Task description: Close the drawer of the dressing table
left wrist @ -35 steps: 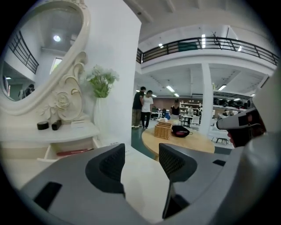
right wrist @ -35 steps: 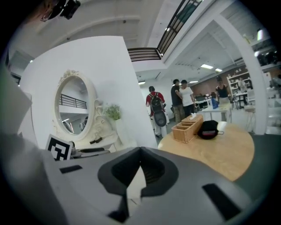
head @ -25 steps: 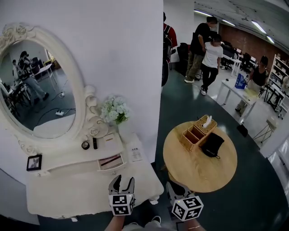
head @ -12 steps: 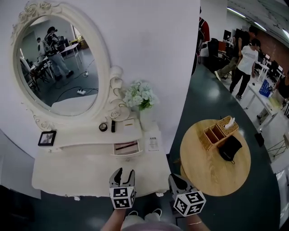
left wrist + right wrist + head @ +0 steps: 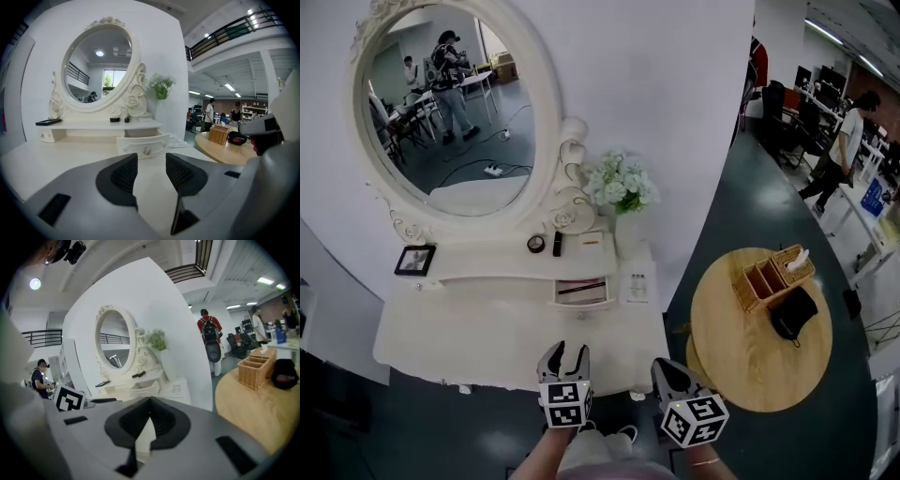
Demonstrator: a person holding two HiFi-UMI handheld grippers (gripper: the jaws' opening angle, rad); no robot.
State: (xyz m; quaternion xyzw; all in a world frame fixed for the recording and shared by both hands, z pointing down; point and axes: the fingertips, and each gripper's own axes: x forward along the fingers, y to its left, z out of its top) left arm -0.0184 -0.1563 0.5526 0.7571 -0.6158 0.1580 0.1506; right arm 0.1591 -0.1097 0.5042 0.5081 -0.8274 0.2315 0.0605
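- Drawer (image 5: pixel 581 292) is on the dressing table (image 5: pixel 469 328), at the right end of the raised shelf and below the vase of flowers (image 5: pixel 622 183). It is pulled part-way out, with something thin and dark lying inside.
- Left gripper (image 5: pixel 563 352) is over the table's near edge, well short of the drawer. Its jaws are spread with nothing between them, and they have just been closing a bit.
- Right gripper (image 5: pixel 667 367) is off the table's right corner, jaw tips pressed together and empty.
- Handling, my read: a stiff painted box on a slide, light, so it should go in with a straight push. No grip needed.
- Best contact is the flat front panel at the centre knob (image 5: pixel 147 150). Pushing off-centre may skew it and jam it.
- The glossy paint is probably slick, so press square-on rather than at an angle.
- The ornate trim and small knobs look delicate, so don't pinch them.
- Writing: the printed card (image 5: pixel 637 286) just right of the drawer is too small to read. No brand is visible anywhere.
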